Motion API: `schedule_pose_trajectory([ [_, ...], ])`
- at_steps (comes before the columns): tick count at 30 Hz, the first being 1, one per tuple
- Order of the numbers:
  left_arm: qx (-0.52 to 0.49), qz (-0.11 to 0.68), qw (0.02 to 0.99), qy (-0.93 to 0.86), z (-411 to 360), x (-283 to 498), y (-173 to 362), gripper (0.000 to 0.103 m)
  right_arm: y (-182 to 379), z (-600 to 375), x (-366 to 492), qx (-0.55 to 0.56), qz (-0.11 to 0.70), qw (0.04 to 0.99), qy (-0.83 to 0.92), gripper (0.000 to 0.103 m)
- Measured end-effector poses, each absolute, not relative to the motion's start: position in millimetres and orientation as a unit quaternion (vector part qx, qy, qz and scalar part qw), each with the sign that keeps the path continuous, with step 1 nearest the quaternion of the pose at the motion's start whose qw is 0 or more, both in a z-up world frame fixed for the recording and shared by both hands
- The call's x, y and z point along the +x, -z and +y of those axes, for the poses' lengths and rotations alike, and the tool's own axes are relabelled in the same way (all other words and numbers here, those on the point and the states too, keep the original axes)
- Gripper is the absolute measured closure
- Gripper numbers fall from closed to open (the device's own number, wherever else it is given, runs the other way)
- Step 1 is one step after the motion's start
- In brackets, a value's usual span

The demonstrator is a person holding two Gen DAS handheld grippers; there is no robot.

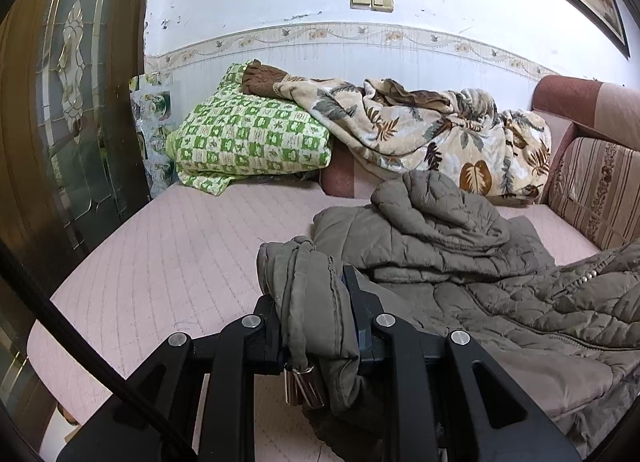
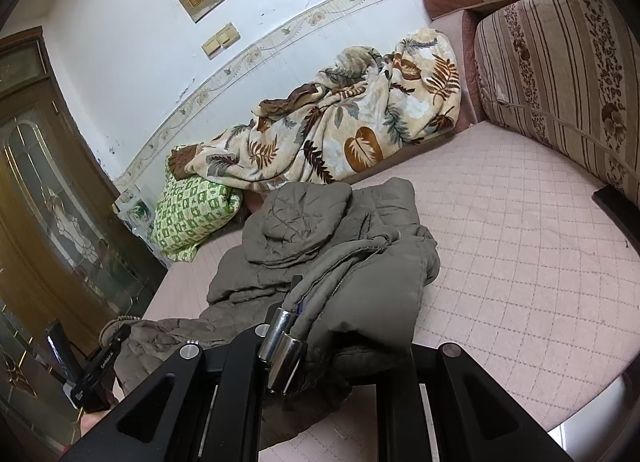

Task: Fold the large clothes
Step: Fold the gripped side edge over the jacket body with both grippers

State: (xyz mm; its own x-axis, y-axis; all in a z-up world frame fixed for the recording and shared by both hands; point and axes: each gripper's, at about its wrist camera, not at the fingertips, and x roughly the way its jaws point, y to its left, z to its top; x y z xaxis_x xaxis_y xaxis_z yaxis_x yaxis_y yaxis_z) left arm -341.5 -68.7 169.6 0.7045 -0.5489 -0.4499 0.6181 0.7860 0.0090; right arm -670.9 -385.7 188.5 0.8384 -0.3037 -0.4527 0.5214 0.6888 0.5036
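A large olive-grey quilted jacket (image 1: 460, 254) lies crumpled on the pink quilted sofa bed (image 1: 168, 246). My left gripper (image 1: 316, 302) is shut on a bunched hem of the jacket, with a metal cord toggle (image 1: 302, 386) hanging below the fingers. In the right wrist view the jacket (image 2: 320, 238) lies in front, its hood on top. My right gripper (image 2: 316, 314) is shut on another bunched edge of the jacket, with a metal cord toggle (image 2: 282, 346) lying over the left finger. The right finger is hidden under fabric. The left gripper (image 2: 100, 366) shows at lower left.
A leaf-print blanket (image 1: 420, 126) and a green checked pillow (image 1: 248, 138) lie at the back against the white wall. A striped back cushion (image 2: 560, 62) stands at the right. A wooden glass-panelled door (image 1: 68, 110) is at the left. The bed's front edge is near.
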Motion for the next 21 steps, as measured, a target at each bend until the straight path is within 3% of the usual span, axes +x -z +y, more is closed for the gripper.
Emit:
schedule_pose_trajectory([
  [21,0.074,0.215,0.911,0.346,-131,-274,-214,0.080,-232,-437,-618,0.306,0.159,0.915,0.212,0.088],
])
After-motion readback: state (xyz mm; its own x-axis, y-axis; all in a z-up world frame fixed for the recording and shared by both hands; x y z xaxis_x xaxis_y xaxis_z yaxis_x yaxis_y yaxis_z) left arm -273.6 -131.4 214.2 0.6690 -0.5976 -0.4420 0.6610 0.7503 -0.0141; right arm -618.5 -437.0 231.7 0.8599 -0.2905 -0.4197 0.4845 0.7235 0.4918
